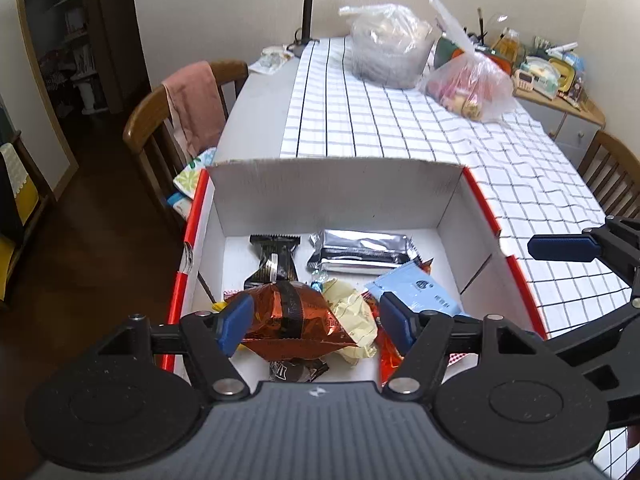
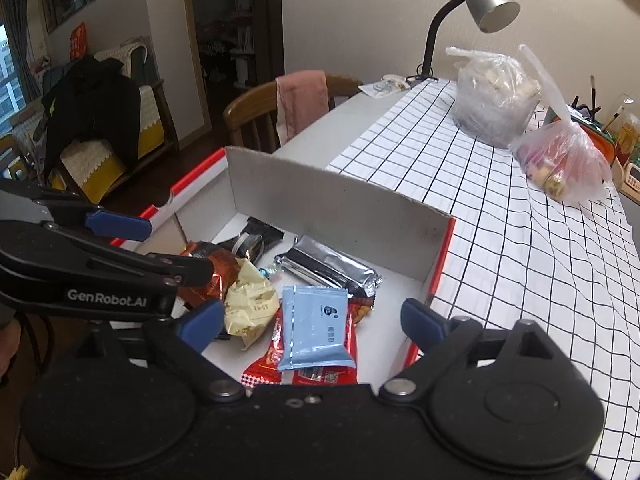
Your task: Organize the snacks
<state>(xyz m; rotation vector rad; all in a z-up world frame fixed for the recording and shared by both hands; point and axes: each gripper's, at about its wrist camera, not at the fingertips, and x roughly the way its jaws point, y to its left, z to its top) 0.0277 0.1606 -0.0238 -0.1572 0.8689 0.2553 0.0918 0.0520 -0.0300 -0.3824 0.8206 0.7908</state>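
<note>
One open cardboard box (image 1: 336,196) stood on the surface (image 1: 260,104). Inside lay seven snack packets: one copper-brown (image 1: 288,316), one pale yellow (image 1: 352,316), one light blue (image 2: 314,328), one silver (image 1: 360,248), two black (image 1: 276,260), one red (image 2: 320,372). Two plastic bags (image 1: 384,44), one lamp (image 2: 486,4), two wooden chairs (image 1: 148,120).

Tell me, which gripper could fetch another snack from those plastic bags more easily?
Probably the right gripper: it's open, holds nothing, and is on the side of the box nearer the plastic bags.
</note>
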